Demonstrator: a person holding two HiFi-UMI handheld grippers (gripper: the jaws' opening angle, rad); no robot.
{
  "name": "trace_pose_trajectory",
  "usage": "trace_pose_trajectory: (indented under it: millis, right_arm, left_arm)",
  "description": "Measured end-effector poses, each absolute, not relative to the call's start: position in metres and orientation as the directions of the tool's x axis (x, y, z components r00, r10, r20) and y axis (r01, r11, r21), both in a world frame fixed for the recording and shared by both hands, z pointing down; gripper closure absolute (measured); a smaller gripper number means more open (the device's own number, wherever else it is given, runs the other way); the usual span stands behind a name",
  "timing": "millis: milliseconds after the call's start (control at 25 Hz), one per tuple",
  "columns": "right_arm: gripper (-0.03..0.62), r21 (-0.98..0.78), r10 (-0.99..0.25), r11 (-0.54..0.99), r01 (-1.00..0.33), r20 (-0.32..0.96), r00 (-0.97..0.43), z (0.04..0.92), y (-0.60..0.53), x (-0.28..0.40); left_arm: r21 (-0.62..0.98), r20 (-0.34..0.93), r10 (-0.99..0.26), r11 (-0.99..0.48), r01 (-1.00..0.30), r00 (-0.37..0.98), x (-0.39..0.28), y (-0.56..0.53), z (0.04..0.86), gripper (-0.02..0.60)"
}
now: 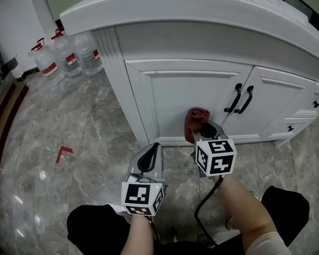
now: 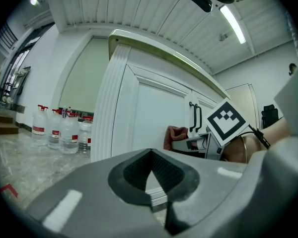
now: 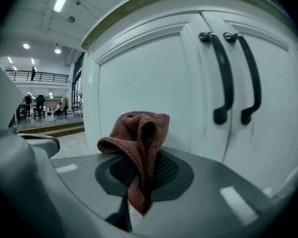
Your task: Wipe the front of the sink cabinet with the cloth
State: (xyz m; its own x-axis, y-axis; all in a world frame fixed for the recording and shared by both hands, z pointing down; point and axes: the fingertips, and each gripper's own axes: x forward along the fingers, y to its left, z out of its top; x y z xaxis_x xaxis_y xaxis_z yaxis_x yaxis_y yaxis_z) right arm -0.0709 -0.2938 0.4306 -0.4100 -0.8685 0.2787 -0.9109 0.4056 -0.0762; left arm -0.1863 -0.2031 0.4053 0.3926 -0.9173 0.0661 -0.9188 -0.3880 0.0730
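Note:
The white sink cabinet (image 1: 196,92) fills the middle of the head view, with two doors and black handles (image 1: 240,99). My right gripper (image 1: 202,127) is shut on a reddish-brown cloth (image 1: 195,119), held low against the left door (image 3: 144,88). In the right gripper view the cloth (image 3: 138,138) bunches up between the jaws, close to the door panel. My left gripper (image 1: 150,154) hangs lower and to the left, near the cabinet base, shut with nothing in it. From the left gripper view the cloth (image 2: 175,135) shows beside the right gripper's marker cube (image 2: 228,120).
Several water bottles (image 1: 64,57) stand on the marble floor at the cabinet's left. A red tape mark (image 1: 63,153) lies on the floor. Drawers with black knobs (image 1: 303,116) are at the cabinet's right. A black cable (image 1: 204,203) trails from the right gripper.

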Motion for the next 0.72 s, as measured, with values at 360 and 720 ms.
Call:
trace_pose_trajectory:
  millis: [360, 720]
  right_arm:
    - [0.511, -0.080, -0.907, 0.297, -0.952, 0.287, -0.307, 0.426, -0.290, 0.004]
    - [0.513, -0.077, -0.918, 0.226, -0.971, 0.318, -0.238, 0.437, -0.281, 0.029]
  left_arm:
    - [0.053, 0.088, -0.899, -0.426, -0.903, 0.429, -0.156, -0.201, 0.409, 0.581]
    - [0.045, 0.107, -0.903, -0.413, -0.910, 0.415, -0.161, -0.200, 0.416, 0.581]
